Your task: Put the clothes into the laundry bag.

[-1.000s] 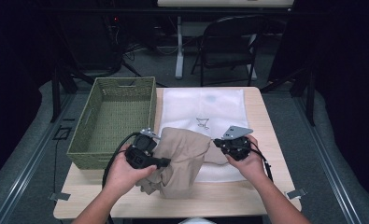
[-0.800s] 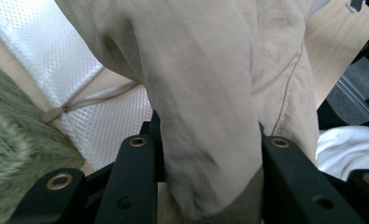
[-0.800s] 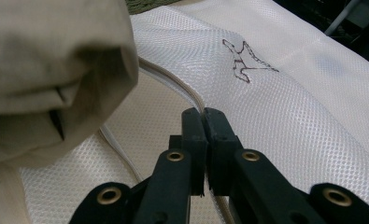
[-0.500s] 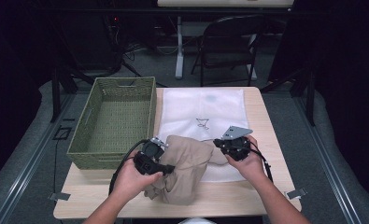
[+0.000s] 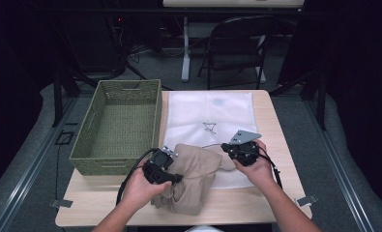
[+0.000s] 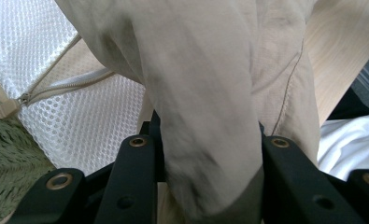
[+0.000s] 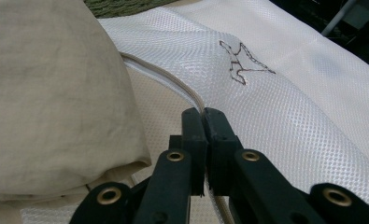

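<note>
The left gripper (image 5: pixel 171 176) clamps a fold of the crumpled beige cloth garment (image 5: pixel 193 176); the right gripper (image 7: pixel 203 114), jaws pressed together, pinches the white mesh laundry bag's (image 5: pixel 213 113) zipper edge.

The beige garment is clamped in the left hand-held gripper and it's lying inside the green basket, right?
Not quite. The left hand-held gripper does clamp the beige garment, but the high view shows it lying on the white mesh laundry bag and table, beside the green basket.
</note>
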A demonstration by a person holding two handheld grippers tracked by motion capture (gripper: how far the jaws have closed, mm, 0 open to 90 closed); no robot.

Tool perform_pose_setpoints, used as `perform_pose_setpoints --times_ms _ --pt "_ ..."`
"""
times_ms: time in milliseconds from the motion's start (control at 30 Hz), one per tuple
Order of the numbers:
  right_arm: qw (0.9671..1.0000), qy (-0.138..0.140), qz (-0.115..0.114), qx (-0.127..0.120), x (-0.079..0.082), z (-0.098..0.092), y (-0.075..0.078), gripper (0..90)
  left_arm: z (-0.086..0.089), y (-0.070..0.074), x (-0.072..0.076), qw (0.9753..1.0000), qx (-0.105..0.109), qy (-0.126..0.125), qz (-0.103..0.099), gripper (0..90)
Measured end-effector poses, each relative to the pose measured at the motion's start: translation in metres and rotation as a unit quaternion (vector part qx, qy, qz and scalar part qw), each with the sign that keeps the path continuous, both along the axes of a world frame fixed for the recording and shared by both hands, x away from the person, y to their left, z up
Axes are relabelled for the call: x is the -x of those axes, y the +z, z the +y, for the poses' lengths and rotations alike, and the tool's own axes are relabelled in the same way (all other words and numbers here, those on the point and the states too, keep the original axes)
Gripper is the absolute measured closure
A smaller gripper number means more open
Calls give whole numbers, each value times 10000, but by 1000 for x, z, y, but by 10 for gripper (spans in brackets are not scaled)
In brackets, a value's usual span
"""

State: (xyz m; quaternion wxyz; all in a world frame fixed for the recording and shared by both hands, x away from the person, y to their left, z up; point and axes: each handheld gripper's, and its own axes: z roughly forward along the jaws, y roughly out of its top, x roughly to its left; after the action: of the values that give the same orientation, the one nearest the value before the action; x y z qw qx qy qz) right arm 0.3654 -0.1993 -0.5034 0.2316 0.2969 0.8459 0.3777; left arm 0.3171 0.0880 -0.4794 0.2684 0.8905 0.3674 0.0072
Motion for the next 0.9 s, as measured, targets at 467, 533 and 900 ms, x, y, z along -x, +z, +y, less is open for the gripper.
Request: perform_pose_setpoints --times_ms 467,533,900 --pt "10000 -15 -66 -42 -1 7 4 877 -9 -3 1 9999 -129 -63 -76 684" --pt "9999 -33 -90 -31 -1 7 5 877 -10 -4 1 9998 -145 -77 -94 685" --pt "9999 -11 -145 -10 -6 15 13 877 -12 -5 0 9998 -174 -103 -57 685"
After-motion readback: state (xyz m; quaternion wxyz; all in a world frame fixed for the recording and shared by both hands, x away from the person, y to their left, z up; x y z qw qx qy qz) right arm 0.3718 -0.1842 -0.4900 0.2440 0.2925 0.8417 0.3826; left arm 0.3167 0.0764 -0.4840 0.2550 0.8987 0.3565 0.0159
